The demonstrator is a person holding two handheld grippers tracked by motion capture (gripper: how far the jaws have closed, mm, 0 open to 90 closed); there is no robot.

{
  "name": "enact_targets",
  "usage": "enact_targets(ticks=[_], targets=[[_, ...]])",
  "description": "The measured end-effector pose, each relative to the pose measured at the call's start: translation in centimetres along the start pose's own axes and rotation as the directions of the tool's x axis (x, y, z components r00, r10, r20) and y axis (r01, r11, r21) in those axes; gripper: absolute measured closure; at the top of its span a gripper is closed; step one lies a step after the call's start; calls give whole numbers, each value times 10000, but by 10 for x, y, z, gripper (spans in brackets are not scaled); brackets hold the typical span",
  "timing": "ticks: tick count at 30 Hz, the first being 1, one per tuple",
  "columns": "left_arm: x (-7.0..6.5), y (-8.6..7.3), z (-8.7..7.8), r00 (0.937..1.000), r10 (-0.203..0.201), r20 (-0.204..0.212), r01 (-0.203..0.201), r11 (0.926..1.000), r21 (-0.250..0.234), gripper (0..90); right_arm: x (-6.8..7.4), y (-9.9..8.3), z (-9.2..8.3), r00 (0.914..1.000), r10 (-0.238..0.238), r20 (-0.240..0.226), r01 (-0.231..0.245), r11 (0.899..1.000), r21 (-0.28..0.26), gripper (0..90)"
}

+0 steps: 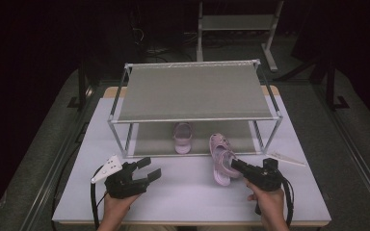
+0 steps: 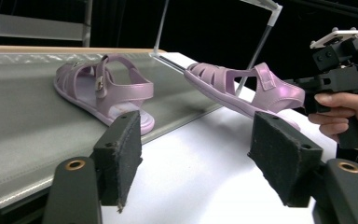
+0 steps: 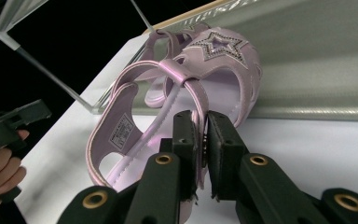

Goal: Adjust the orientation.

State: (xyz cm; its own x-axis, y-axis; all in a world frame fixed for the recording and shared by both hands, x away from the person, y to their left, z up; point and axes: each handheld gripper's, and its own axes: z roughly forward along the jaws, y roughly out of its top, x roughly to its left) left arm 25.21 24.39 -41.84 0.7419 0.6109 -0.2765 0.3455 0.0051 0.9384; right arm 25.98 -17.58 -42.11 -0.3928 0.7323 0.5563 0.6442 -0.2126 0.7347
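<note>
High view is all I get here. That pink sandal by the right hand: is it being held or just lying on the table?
Observer: Held. The right gripper has its jaws shut on the sandal's strap.
Operator: Is it off the table?
Observer: Partly: its heel is raised, its toe is at the rack's lower shelf.
Operator: Any decoration on it?
Observer: A star on the toe.
Operator: And the left one?
Observer: The left gripper is open, holding nothing.

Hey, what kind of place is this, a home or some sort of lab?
Probably a lab or recording studio: dark surroundings, a white table bearing a bare shoe rack, and handheld grippers, the right gripper pinching a pink sandal.
</note>
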Motion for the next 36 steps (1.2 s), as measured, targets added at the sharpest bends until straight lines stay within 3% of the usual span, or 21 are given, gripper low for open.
enact_targets(ticks=[7, 21, 32, 36], targets=[[1, 0, 0, 9999, -100, 46, 99, 9999, 19, 287, 2, 7, 17, 9998, -6, 185, 6, 10000, -44, 818], [1, 0, 1, 9997, -235, 17, 235, 9997, 82, 243, 10, 18, 47, 9957, -496, 779, 506, 9987, -107, 817], [1, 0, 2, 9998, -204, -27, 204, 9997, 146, 211, 5, 26, 66, 9913, -643, 1147, 673, 9975, -224, 818], [0, 0, 3, 9998, -181, -1, 181, 9997, 155, 210, 6, 29, 74, 9866, -944, 1330, 978, 9950, -187, 817]])
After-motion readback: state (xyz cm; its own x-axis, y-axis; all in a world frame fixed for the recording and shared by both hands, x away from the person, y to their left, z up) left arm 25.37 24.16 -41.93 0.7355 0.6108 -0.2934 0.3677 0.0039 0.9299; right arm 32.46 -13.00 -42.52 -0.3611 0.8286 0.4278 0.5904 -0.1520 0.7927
